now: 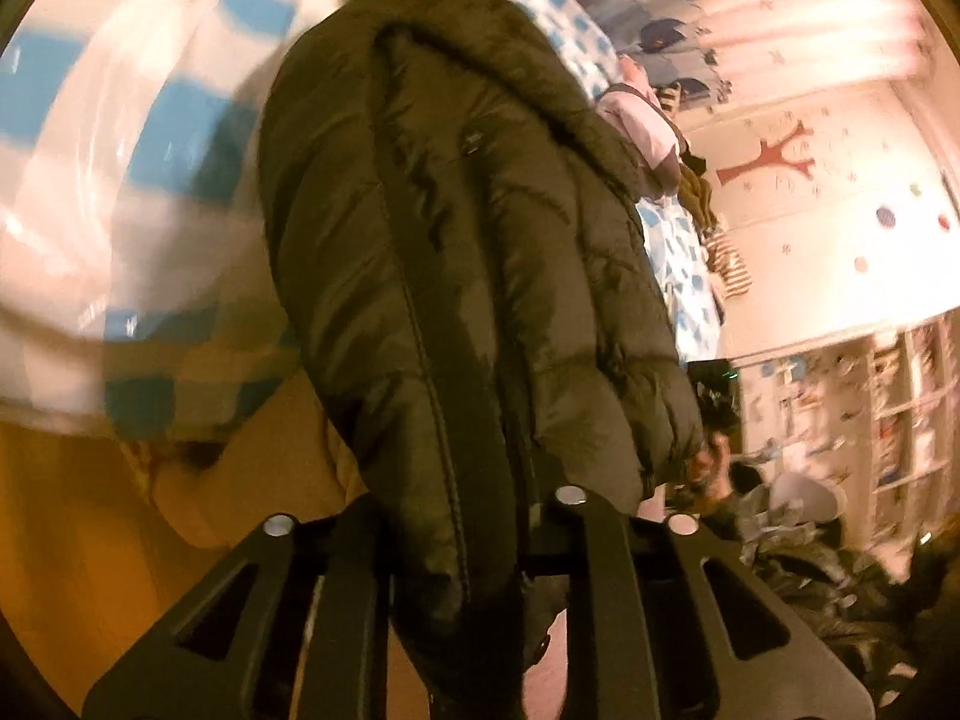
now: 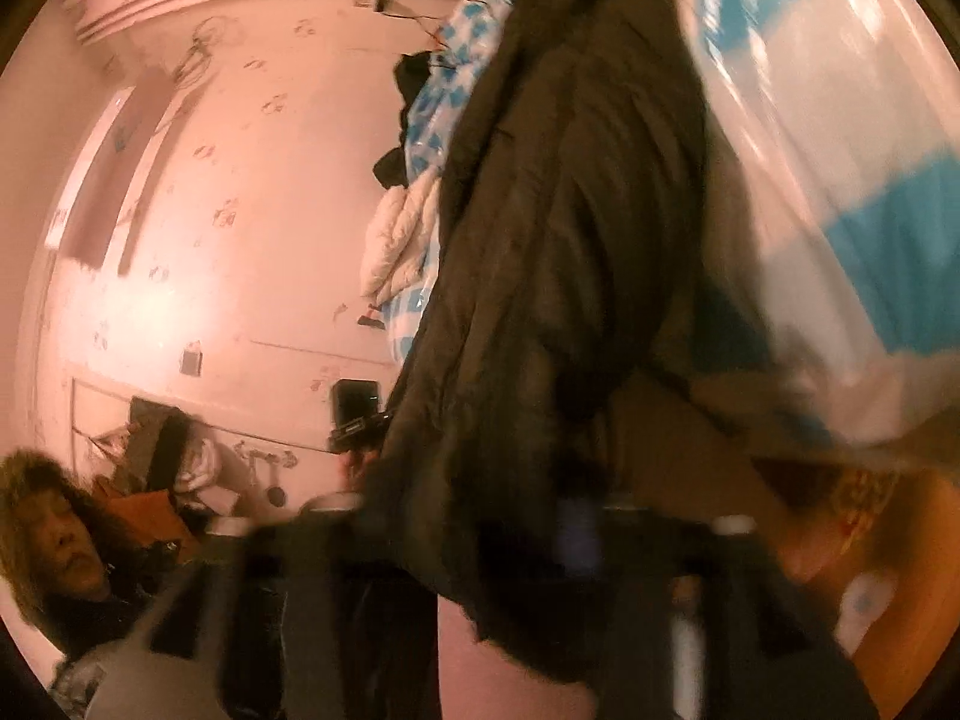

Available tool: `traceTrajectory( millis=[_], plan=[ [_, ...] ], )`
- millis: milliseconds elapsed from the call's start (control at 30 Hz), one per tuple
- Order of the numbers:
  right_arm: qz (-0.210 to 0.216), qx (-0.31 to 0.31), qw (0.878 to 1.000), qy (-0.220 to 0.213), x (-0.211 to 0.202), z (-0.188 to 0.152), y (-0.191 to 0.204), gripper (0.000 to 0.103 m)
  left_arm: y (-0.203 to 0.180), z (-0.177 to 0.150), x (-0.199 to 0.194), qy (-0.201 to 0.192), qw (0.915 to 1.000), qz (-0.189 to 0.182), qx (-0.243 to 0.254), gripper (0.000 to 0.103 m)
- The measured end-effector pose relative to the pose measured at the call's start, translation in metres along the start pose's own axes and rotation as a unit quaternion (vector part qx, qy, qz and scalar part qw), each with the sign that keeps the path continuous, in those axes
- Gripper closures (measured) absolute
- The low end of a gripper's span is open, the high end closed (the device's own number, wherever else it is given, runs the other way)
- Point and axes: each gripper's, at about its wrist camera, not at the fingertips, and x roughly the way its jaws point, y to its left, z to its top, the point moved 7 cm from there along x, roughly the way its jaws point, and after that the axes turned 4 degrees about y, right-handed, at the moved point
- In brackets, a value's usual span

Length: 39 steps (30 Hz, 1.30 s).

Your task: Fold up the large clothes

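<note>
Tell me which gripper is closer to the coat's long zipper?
Left. The zipper runs straight down into the jaws of the left gripper. The right gripper sits blurred under another fold of the coat, with no zipper showing there.

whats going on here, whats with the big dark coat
A person is working with a handheld gripper in each hand on a dark puffer coat that lies over a blue-and-white checked bed cover. The coat's near end sits between the fingers of the left gripper. The right gripper is at another part of the coat, too blurred to judge. No fold shows yet.
</note>
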Motion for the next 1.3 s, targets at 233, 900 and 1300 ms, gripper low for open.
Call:
traceTrajectory(
  millis=[233, 900, 1300],
  plan=[
    [0.008, 0.017, 1.000, 0.016, 0.018, -0.001, -0.012, 0.035, 0.024, -0.006, 0.019, 0.028, 0.9988, -0.029, -0.030, 0.027],
    [0.170, 0.042, 0.985, 0.011, 0.036, -0.002, -0.047, 0.009, 0.020, -0.003, 0.041, 0.057, 0.9964, -0.059, -0.023, 0.020],
    [0.027, -0.036, 0.999, -0.020, 0.011, -0.003, 0.006, 0.086, 0.002, -0.002, 0.030, 0.006, 0.9986, 0.050, -0.017, 0.079]
  ],
)
